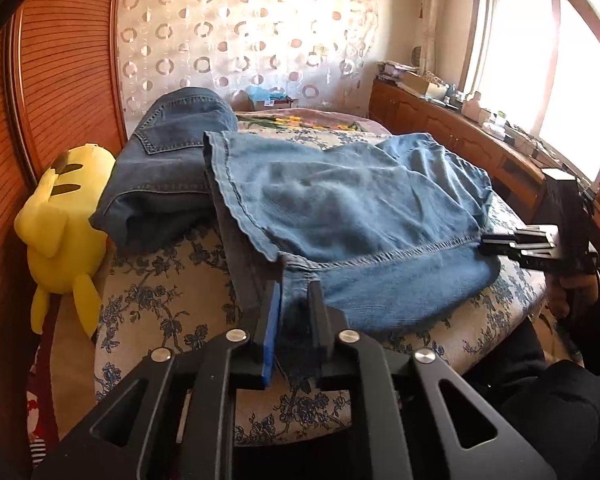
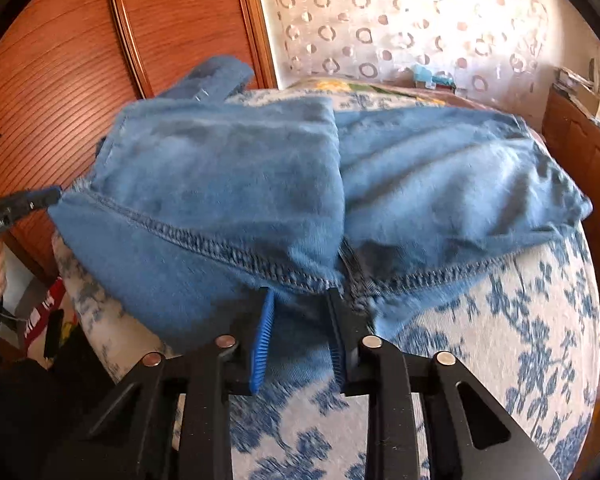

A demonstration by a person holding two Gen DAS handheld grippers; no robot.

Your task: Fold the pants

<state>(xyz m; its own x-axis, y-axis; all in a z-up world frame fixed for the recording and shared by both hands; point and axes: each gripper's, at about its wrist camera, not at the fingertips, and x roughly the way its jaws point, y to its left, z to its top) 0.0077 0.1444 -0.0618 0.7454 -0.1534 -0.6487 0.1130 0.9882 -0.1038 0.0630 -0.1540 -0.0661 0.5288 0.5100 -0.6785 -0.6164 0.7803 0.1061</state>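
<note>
Pants bunched on floral bed, 12 o'clock of both claws. Denim: soft, heavyish, drapes. Left gripper narrow, pinching hem; right gripper narrow, hem betw. jaws, pinch uncertain. Grip stitched hem corners.

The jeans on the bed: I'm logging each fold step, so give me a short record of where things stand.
garment: light blue jeans, inside out, seams showing, bunched on the floral bedspread
left hand-held gripper: shut on the jeans' near hem edge
right hand-held gripper: jaws around the near hem; grip not clear
other items: darker folded jeans behind on the left; yellow plush toy beside the bed
fold status: not yet flat or folded
</note>
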